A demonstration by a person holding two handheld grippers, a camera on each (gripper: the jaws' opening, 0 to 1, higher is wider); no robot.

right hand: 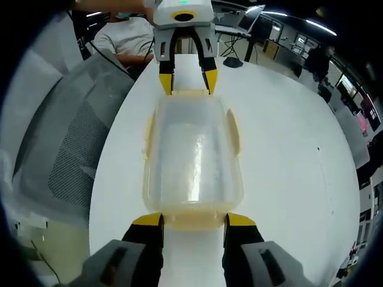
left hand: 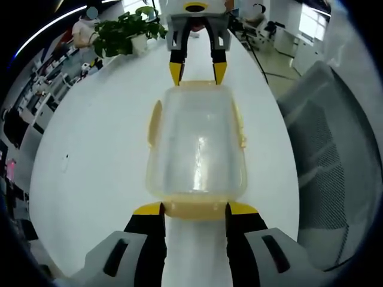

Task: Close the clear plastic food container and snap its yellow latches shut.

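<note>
The clear plastic container (left hand: 197,149) (right hand: 191,158) lies lengthwise on the white table (left hand: 102,161) with its lid on. Yellow side latches (left hand: 154,122) (right hand: 232,133) flare outward from its long sides. My left gripper (left hand: 195,208) is open, its yellow-tipped jaws flanking the near yellow end latch (left hand: 194,210). My right gripper (right hand: 194,219) is open as well, straddling the opposite end latch (right hand: 192,222). Each gripper faces the other across the box: the right gripper (left hand: 197,73) appears at the far end in the left gripper view, the left gripper (right hand: 184,82) likewise in the right gripper view.
A grey mesh chair (left hand: 335,149) (right hand: 72,143) stands close along one long table edge. A potted plant (left hand: 125,33) sits at the table's far end. A person in a grey shirt (right hand: 122,36) sits beyond the other end. Office desks lie further off.
</note>
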